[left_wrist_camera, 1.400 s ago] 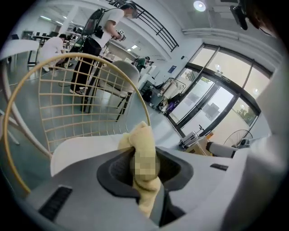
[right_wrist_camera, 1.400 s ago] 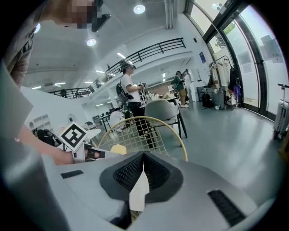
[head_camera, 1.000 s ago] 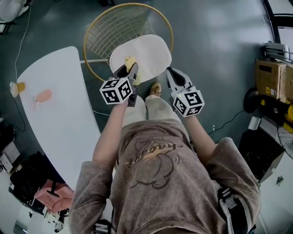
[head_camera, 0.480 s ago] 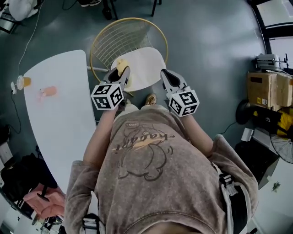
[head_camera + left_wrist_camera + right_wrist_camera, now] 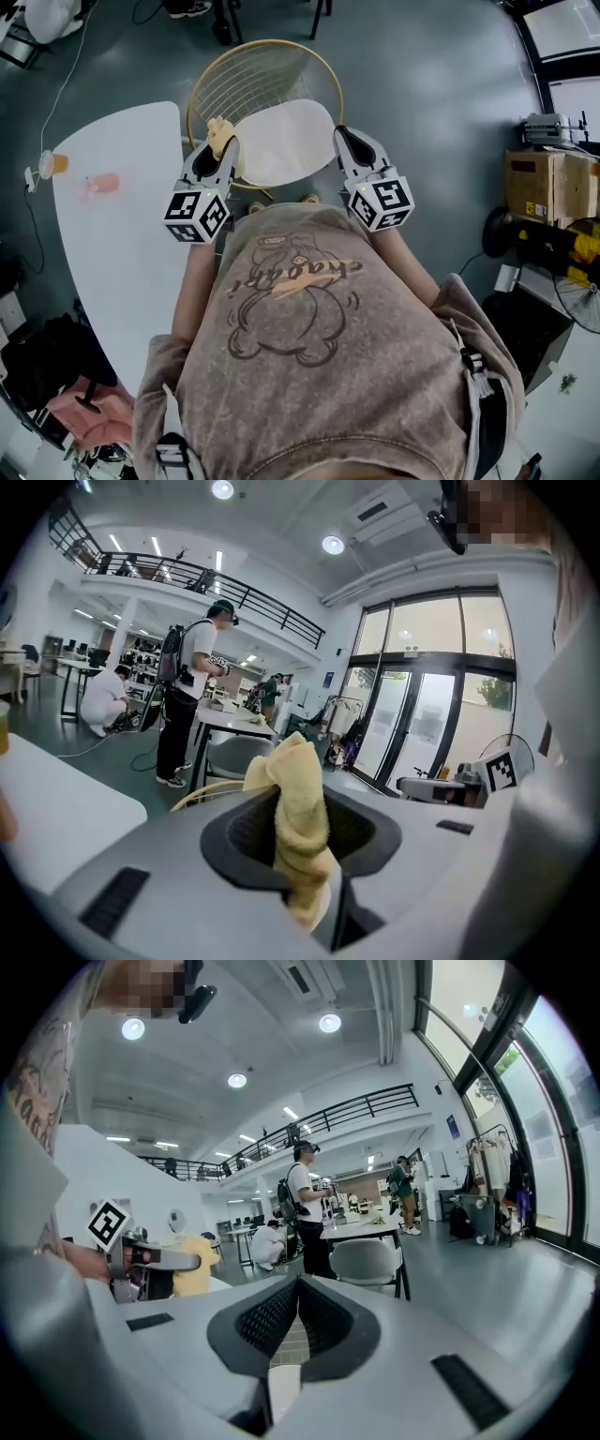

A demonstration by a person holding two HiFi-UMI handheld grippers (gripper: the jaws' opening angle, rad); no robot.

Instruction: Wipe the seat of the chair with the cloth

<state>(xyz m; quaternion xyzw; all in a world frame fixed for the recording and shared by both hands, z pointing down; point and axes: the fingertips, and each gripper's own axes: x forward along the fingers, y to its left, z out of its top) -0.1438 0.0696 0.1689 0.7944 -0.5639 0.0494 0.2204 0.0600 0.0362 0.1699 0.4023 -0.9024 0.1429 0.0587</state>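
Head view looks down past the person's brown printed sweatshirt (image 5: pixel 309 319) to the two tools held just short of the chair. The left gripper (image 5: pixel 223 150) is at the near-left edge of the seat. The pale yellow terry cloth (image 5: pixel 219 129) pokes out of its tip and sits over the chair's rim, not on the pad. Left gripper view shows the jaws clamped hard on a bunched fold of that cloth, with the camera looking level across the room. The right gripper (image 5: pixel 343 137) hovers at the seat's right edge. Its own view shows the jaws pressed together with nothing between them.

Just beyond lies the white oval seat pad (image 5: pixel 286 141) of the round gold wire chair (image 5: pixel 253 75). A long white table (image 5: pixel 112 244) runs along the left.

A second ago the cloth was down on the near-left part of the pad. Since then the left gripper has carried it leftward off the pad's edge. That reads as the end of one wiping stroke, or a pause. The cloth would have to come back down onto the pad for any further pass, and the far and right parts of the seat are the likely remainder.
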